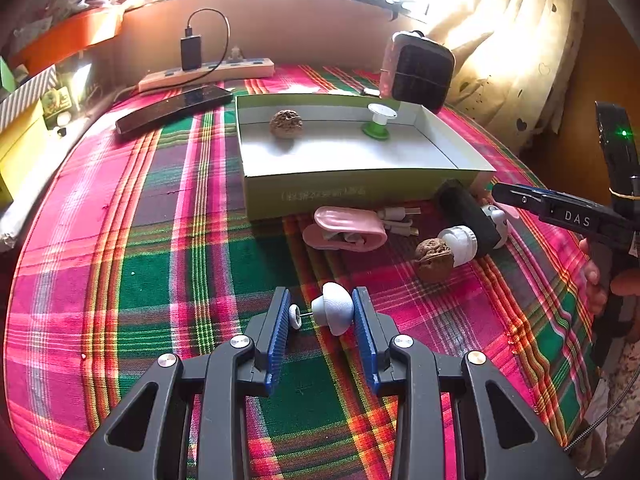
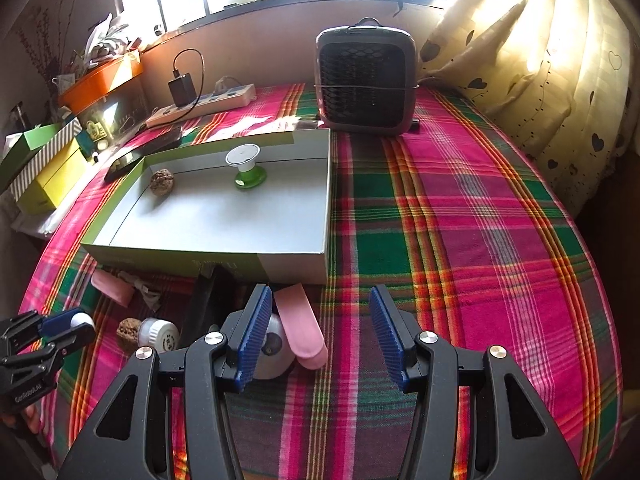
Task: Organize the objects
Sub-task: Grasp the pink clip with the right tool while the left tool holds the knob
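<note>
Two items boxed: walnut (image 1: 285,122) and green-based white spool (image 1: 379,122) lying inside the shallow box (image 1: 360,196), apart from each other, rest of the box floor bare.
Far left, off task: phone (image 1: 172,110) and power strip (image 1: 208,72) on the plaid cloth behind the box, untouched.
Left gripper (image 1: 325,314): pinching a small white mushroom-shaped piece (image 1: 334,308) with a thin pin and disc at one end, held between the blue pads above the bench (image 1: 160,264), not yet over the box.
Box position: middle of the bench, near wall facing the grippers, open on top.
Left to sort, in front of the box: pink folded pouch (image 1: 344,228) with white cable ends beside it, second walnut (image 1: 434,258) touching a white ribbed cap (image 1: 460,242), black cylinder (image 1: 464,208) leaning by the box corner, white-and-pink piece (image 2: 296,328) further right.
Right gripper (image 2: 316,334): spread, nothing pressed; pink strip of that piece lying between the pads, closer to the left pad.
Far right, off task: small dark heater (image 2: 366,80) standing behind the box.
Progress, by judgement: early to middle, two in, one in hand, about five still out.
</note>
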`<state>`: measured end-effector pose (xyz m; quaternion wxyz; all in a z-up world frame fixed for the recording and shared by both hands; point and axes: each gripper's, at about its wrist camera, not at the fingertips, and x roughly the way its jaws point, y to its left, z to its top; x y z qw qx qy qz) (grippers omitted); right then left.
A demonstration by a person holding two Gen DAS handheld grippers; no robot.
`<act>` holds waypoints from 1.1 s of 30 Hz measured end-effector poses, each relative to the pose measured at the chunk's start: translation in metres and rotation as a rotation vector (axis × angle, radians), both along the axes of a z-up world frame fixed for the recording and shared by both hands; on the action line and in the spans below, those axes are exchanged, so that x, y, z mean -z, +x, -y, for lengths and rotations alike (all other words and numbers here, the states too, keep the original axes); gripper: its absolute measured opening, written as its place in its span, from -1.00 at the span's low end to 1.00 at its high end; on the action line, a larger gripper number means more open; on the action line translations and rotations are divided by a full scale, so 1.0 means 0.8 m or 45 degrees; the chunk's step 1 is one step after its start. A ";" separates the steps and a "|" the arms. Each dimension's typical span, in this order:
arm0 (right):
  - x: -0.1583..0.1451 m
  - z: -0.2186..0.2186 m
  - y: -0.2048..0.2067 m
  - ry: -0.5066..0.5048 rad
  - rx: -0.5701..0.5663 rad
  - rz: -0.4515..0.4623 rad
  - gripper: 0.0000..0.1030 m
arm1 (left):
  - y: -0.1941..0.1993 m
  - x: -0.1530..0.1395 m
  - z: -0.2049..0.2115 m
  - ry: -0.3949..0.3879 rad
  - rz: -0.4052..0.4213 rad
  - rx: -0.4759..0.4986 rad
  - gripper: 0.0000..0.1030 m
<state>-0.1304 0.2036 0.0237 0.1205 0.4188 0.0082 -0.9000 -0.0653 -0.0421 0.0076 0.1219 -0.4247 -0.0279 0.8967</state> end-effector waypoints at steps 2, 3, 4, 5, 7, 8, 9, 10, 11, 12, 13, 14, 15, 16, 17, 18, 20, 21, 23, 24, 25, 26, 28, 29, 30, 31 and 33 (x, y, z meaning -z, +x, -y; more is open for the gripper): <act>0.002 0.005 -0.004 0.007 -0.020 0.017 0.01 | -0.001 0.000 0.000 -0.001 -0.001 -0.002 -0.42; 0.002 0.006 -0.005 0.020 -0.024 0.022 0.01 | -0.001 0.000 0.000 -0.001 -0.001 -0.002 -0.42; 0.003 0.009 -0.007 0.033 -0.029 0.026 0.01 | -0.002 0.000 0.000 0.000 -0.001 -0.003 -0.42; 0.004 0.009 -0.008 0.042 -0.034 0.030 0.01 | -0.002 0.000 0.001 0.001 -0.001 -0.004 -0.42; 0.007 0.009 -0.012 0.056 -0.035 0.049 0.01 | -0.002 0.000 0.001 -0.001 -0.001 -0.002 -0.42; 0.008 0.008 -0.015 0.064 -0.029 0.059 0.01 | -0.002 0.000 0.001 0.000 -0.001 -0.003 -0.42; 0.009 0.006 -0.015 0.069 -0.023 0.060 0.01 | -0.002 0.000 0.001 0.001 0.000 -0.003 -0.42; 0.009 0.004 -0.016 0.074 -0.020 0.064 0.01 | -0.002 0.000 0.001 0.002 0.000 -0.005 -0.42; 0.009 0.002 -0.016 0.079 -0.013 0.068 0.01 | -0.002 0.000 0.001 0.002 0.000 -0.005 -0.42; 0.009 0.000 -0.016 0.083 -0.004 0.070 0.01 | -0.002 0.000 0.001 0.002 0.000 -0.004 -0.42; 0.010 -0.003 -0.015 0.082 0.001 0.070 0.01 | -0.002 0.000 0.001 0.001 0.000 -0.004 -0.42; 0.010 -0.006 -0.015 0.082 0.008 0.074 0.01 | -0.002 0.000 0.001 0.001 -0.001 -0.004 -0.42; 0.010 -0.009 -0.014 0.078 0.014 0.075 0.01 | -0.002 0.000 0.001 0.002 -0.001 -0.004 -0.42; 0.010 -0.012 -0.012 0.076 0.022 0.073 0.01 | -0.002 0.000 0.000 0.002 0.000 -0.004 -0.42; 0.009 -0.014 -0.011 0.073 0.028 0.068 0.01 | -0.002 0.000 0.000 0.002 0.000 -0.004 -0.42; 0.008 -0.017 -0.010 0.068 0.031 0.066 0.01 | -0.002 0.000 0.000 0.003 0.000 -0.005 -0.42; 0.008 -0.019 -0.008 0.063 0.036 0.067 0.01 | -0.002 0.000 0.000 0.001 0.000 -0.005 -0.42; 0.008 -0.019 -0.007 0.065 0.032 0.067 0.01 | -0.003 0.000 0.000 0.001 0.000 -0.005 -0.42; 0.011 -0.016 -0.005 0.053 0.018 0.070 0.01 | -0.002 0.000 0.000 0.002 0.000 -0.006 -0.42; 0.013 -0.015 -0.005 0.055 0.015 0.070 0.01 | -0.002 0.000 0.000 0.002 0.000 -0.006 -0.42; 0.014 -0.014 -0.005 0.064 0.014 0.070 0.01 | -0.002 0.000 0.000 0.000 0.000 -0.006 -0.42; 0.016 -0.013 -0.006 0.071 0.015 0.070 0.01 | -0.002 0.000 0.000 0.000 0.000 -0.006 -0.42; 0.017 -0.014 -0.007 0.072 0.015 0.072 0.01 | -0.002 0.000 0.000 0.001 0.000 -0.007 -0.42; 0.017 -0.014 -0.008 0.072 0.013 0.072 0.01 | -0.003 0.000 0.000 -0.001 0.001 -0.008 -0.42; 0.018 -0.014 -0.008 0.071 0.010 0.071 0.01 | -0.003 0.001 0.000 -0.003 0.001 -0.008 -0.42; 0.018 -0.014 -0.008 0.070 0.007 0.070 0.01 | -0.003 0.000 0.000 -0.003 0.001 -0.009 -0.42; 0.019 -0.014 -0.008 0.072 0.006 0.070 0.00 | -0.003 0.001 0.000 -0.005 0.001 -0.011 -0.42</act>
